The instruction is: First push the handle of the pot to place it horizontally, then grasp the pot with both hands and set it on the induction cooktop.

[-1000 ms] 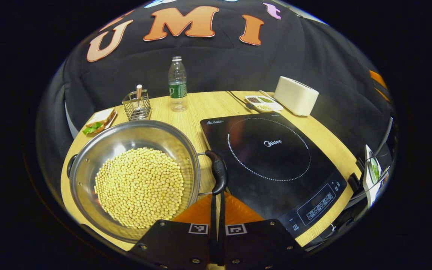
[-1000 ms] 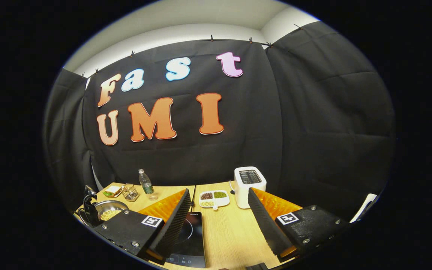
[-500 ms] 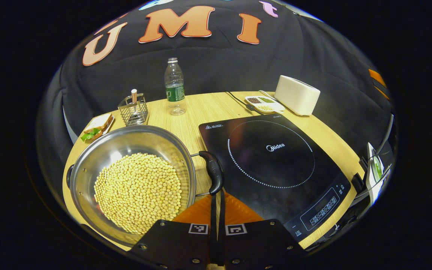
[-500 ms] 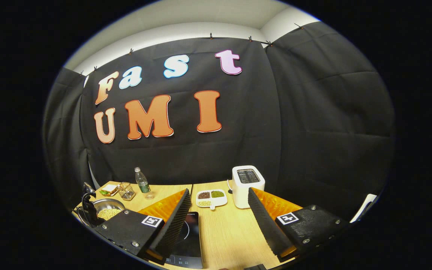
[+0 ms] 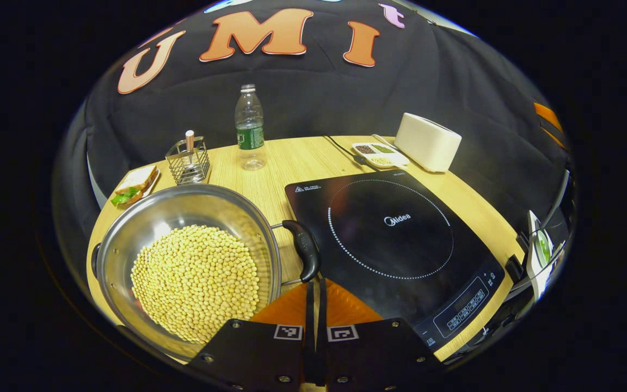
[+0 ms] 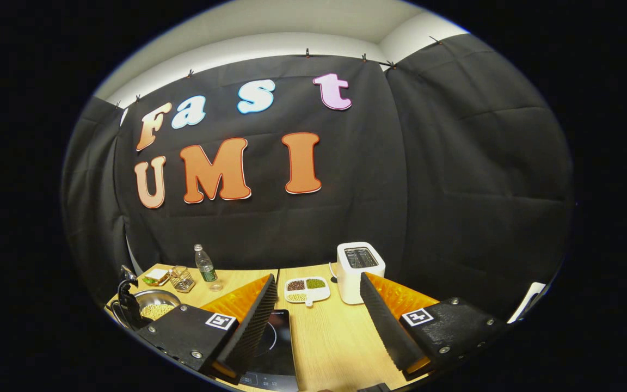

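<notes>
My left gripper (image 5: pixel 315 283) is squeezed tight with nothing inside, and its tip sits right at the black handle (image 5: pixel 305 249) of the pot (image 5: pixel 183 267); I think it touches, but it is hard to see. The pot, full of yellow beans (image 5: pixel 196 280), sits on the table (image 5: pixel 286 163) just left of the induction cooktop (image 5: pixel 395 239). My right gripper (image 6: pixel 319 321) is spread wide above the table, holding nothing.
</notes>
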The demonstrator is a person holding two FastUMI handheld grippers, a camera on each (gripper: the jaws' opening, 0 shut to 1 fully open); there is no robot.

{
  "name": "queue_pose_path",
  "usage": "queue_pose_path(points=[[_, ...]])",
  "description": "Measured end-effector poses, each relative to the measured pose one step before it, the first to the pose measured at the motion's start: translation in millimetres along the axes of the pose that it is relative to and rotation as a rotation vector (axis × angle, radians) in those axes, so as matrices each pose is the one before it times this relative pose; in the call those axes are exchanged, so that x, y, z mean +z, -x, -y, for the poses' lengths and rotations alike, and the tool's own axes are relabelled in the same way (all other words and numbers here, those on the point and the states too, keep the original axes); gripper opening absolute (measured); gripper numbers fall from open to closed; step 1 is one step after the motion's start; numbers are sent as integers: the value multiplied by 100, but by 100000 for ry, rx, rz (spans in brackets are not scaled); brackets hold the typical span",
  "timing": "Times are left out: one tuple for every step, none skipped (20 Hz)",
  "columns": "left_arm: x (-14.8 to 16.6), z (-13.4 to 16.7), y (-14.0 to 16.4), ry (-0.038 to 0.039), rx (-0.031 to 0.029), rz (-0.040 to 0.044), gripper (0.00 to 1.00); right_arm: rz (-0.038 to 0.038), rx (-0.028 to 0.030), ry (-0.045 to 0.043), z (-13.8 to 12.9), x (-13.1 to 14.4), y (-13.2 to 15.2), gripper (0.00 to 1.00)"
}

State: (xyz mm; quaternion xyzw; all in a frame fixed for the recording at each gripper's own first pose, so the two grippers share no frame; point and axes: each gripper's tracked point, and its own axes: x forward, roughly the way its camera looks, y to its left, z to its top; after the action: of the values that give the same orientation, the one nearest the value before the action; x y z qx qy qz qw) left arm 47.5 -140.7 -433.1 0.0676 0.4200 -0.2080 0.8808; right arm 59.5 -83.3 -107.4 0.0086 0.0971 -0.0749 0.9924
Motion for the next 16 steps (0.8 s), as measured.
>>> queue_pose_path(points=[[245, 59, 481, -181, -755, 1080, 2, 138, 208, 579, -411, 85, 77, 100], [433, -85, 555, -601, 77, 1858, 2, 167, 262, 422, -472, 198, 127, 100], [718, -173, 861, -708, 18, 2665, 2, 209, 335, 211, -429, 91, 47, 100], [619, -92, 637, -176, -100, 2398, 2, 331, 552, 185, -617, 175, 130, 100], [818, -189, 914, 408, -108, 2542, 4, 170, 536, 210, -540, 99, 123, 100], [730, -406, 848, 689, 111, 2567, 4, 209, 506, 212, -601, 80, 66, 95], [925, -664, 1047, 728, 754, 2714, 2, 155, 688, 249, -606, 40, 86, 100], [779, -836, 990, 352, 1371, 2583, 2, 209, 690, 155, -707, 49, 8, 100], [809, -1028, 1011, 7, 1728, 2603, 2, 167, 696, 137, -580, 54, 102, 100], [783, -1238, 863, -440, 2202, 2652, 2, 97, 647, 102, -606, 61, 85, 100], [815, -1520, 945, -371, 2868, 2713, 2, 113, 665, 39, -538, 35, -17, 100], [667, -1515, 1011, 232, 2854, 2749, 2, 209, 708, 13, -713, 115, 76, 100], [904, -1513, 718, 1318, 2387, 2576, 2, 371, 705, 99, -734, 46, 76, 100], [548, -1353, 688, 2042, 2183, 2213, 2, 352, 585, 162, -649, 24, -12, 100], [560, -1503, 543, 1722, 2594, 1905, 2, 236, 738, 218, -728, 3, 17, 100], [260, -1909, 512, 237, 3979, 1530, 2, 135, 801, 83, -797, -54, 73, 100]])
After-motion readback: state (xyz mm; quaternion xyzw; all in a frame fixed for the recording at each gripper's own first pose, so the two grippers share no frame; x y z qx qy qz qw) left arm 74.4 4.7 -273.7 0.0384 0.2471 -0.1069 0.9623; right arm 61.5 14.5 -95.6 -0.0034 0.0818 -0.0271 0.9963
